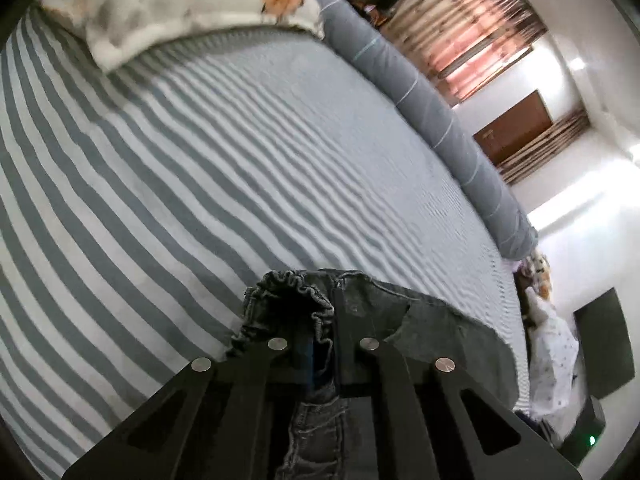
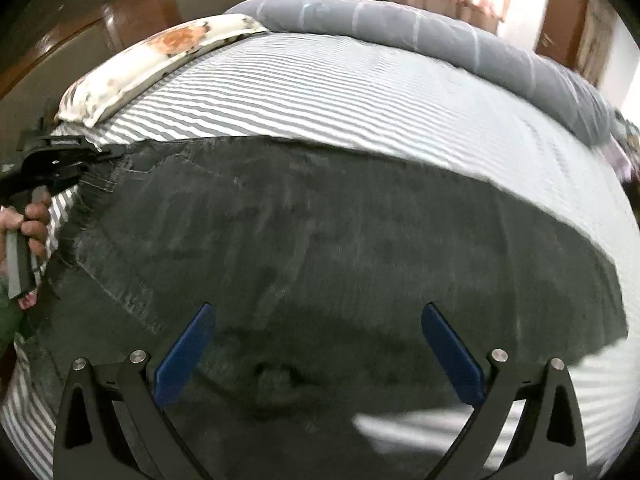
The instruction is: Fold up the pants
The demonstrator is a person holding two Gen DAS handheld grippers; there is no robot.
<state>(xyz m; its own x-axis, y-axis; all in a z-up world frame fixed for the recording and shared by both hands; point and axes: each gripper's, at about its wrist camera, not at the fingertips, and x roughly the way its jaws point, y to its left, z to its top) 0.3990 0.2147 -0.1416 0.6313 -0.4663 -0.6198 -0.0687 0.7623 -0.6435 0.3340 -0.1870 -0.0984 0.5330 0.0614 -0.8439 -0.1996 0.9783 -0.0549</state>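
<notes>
While the left tongs [image 1: 324,344] are pressed together on the gathered waistband of the pants [image 2: 320,248], the right tongs [image 2: 316,356] hang spread wide over the dark denim, touching nothing that can be seen. The pants lie stretched across the near part of the striped bed [image 2: 360,92], waist at the left, legs running off to the right. A flowered pillow [image 2: 160,60] sits at the far left and a grey rolled blanket [image 2: 440,36] runs along the far edge, both well apart from the pants.

The left grip looks narrow: only the ruffled elastic edge is caught, so a pull could slide it free, or lift one layer and leave the other behind. The right view is smeared with motion; if those tongs come down while moving, they may bunch the cloth or catch only the top layer. A crooked fold would likely follow if the two ends rise unevenly.
</notes>
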